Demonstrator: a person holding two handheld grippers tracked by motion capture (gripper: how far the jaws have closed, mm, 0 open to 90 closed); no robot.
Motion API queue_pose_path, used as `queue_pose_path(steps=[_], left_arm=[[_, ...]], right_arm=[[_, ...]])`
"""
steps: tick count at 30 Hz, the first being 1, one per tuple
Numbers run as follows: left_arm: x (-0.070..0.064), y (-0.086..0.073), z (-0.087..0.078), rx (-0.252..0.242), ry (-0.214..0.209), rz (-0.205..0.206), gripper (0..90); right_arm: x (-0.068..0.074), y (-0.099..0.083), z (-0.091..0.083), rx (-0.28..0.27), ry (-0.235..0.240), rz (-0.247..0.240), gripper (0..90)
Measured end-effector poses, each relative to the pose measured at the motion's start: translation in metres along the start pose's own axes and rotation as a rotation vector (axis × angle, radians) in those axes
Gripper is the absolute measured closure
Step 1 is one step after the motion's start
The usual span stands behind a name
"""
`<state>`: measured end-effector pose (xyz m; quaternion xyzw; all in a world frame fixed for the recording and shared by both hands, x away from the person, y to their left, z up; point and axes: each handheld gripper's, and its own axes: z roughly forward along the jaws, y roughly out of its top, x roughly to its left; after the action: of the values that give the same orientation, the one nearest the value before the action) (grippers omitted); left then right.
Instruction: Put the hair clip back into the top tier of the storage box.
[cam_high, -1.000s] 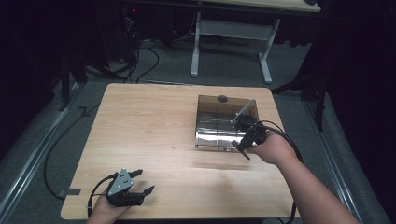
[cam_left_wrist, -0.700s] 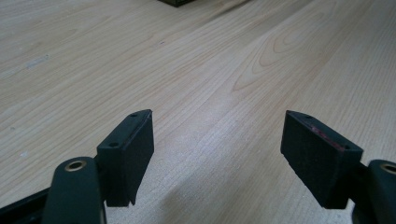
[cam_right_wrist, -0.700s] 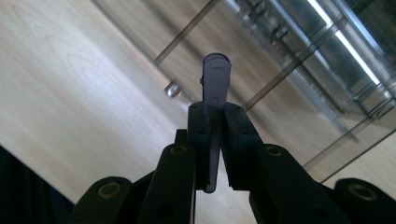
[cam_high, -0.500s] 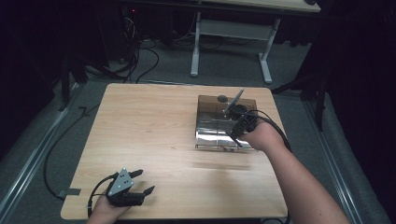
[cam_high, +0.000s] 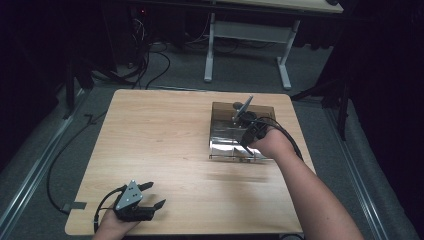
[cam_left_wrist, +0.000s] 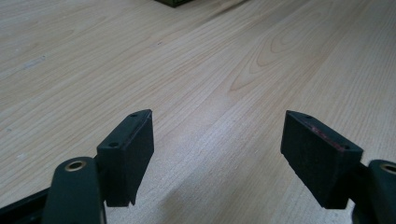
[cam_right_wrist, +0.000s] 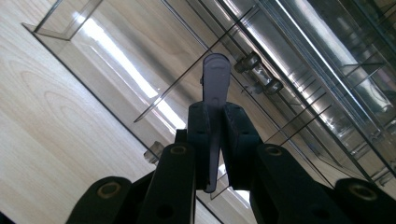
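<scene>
A clear plastic compartment box (cam_high: 218, 148) stands on the right half of the wooden table (cam_high: 160, 135). My right gripper (cam_high: 244, 121) hovers over it, shut on a thin flat grey utensil handle (cam_high: 246, 106) that slants up and away. In the right gripper view the grey handle (cam_right_wrist: 215, 77) sticks out between the closed jaws of that gripper (cam_right_wrist: 216, 114), above the clear dividers of the box (cam_right_wrist: 299, 70). The utensil's other end is hidden. My left gripper (cam_high: 154, 194) rests at the table's near left corner, open and holding nothing; its view shows the same gripper (cam_left_wrist: 217, 140) over bare wood (cam_left_wrist: 210, 70).
A second table's white legs (cam_high: 209, 50) and loose cables (cam_high: 150, 65) are on the floor beyond the far edge. The right gripper's cable (cam_high: 290, 137) loops beside the box. The box's dark corner (cam_left_wrist: 175, 2) peeks in at the top of the left gripper view.
My right gripper has carried the grey utensil from the box's right front side further in over the box. The left gripper has stayed where it was.
</scene>
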<state>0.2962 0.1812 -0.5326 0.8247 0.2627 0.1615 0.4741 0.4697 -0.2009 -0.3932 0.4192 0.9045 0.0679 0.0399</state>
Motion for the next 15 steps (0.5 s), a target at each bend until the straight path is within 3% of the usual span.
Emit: queue_pose_path(steps=[4,15], left_arm=[[0.000,0.000,0.000,-0.003,-0.001,-0.001,26.1],[0.000,0.000,0.000,0.003,-0.002,0.001,26.1]], right_arm=[[0.001,0.000,0.004,0.018,-0.021,-0.012,82.7],[0.000,-0.005,0.017,0.026,-0.006,-0.020,82.7]])
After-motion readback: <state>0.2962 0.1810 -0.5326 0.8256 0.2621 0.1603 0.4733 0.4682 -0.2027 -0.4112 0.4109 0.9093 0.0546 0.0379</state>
